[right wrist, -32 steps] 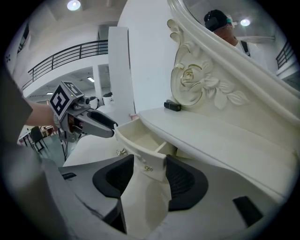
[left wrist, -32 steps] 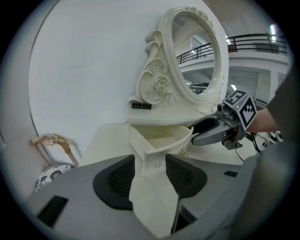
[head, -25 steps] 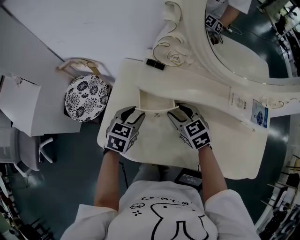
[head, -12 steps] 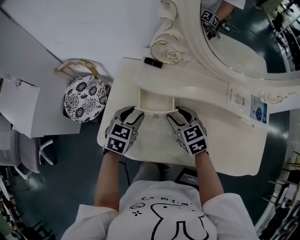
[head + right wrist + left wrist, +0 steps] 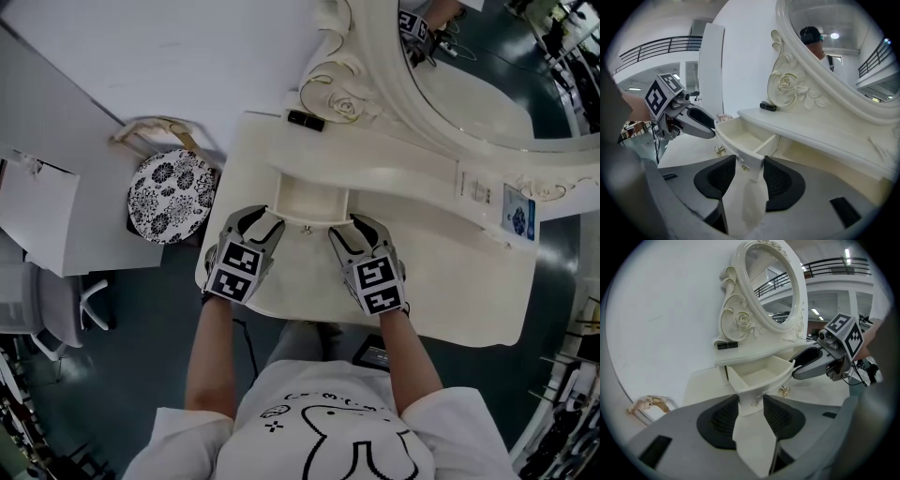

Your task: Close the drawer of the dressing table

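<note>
The small cream drawer (image 5: 309, 199) of the dressing table (image 5: 450, 281) stands pulled out under the upper shelf, and it is empty. My left gripper (image 5: 258, 217) is shut on the left end of the drawer's front. In the left gripper view that corner (image 5: 751, 399) fills the gap between the pads. My right gripper (image 5: 349, 230) is shut on the right end, with that corner (image 5: 749, 164) tight between its pads. A small brass knob (image 5: 305, 230) sits on the front between the two grippers. Each gripper view shows the other gripper, the right gripper (image 5: 793, 366) and the left gripper (image 5: 712, 129), at the far corner.
A black stick-shaped item (image 5: 307, 120) lies on the shelf above the drawer. The carved oval mirror (image 5: 469, 84) rises behind it. A round floral stool (image 5: 172, 197) stands left of the table. A white wall runs along the back left.
Both grippers have stayed at the drawer's front corners. The right hand has turned slightly and drifted a little left in the head view. The drawer stands about as far out as before.
</note>
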Motion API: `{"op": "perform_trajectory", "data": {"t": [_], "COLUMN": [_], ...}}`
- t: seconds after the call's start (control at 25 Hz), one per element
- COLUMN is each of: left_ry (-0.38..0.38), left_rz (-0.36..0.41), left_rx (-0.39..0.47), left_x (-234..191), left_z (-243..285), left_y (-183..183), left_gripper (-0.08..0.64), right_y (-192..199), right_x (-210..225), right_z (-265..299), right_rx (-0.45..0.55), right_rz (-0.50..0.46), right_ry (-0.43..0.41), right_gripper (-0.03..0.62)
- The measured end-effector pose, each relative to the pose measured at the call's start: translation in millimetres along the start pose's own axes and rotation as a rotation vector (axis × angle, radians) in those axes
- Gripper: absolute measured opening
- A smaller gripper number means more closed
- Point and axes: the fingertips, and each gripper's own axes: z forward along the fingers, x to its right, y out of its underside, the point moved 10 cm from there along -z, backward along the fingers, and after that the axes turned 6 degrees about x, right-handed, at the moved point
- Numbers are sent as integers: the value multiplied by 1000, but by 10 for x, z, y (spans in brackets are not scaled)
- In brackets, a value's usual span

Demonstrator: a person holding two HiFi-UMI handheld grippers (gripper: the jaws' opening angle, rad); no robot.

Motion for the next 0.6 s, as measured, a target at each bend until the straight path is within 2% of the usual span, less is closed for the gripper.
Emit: {"op": "perform_trajectory", "data": {"t": [0.6], "left_ry": [12], "left_rz": [11], "left_rx": [-1], "left_x": [-167], "left_z": [149], "left_y": [-83], "left_gripper": [198], "right_y": [-52], "right_x": [71], "right_z": [139], "right_rx": [1], "right_rz": [24], "right_ry": [47], "right_gripper": [179]}}
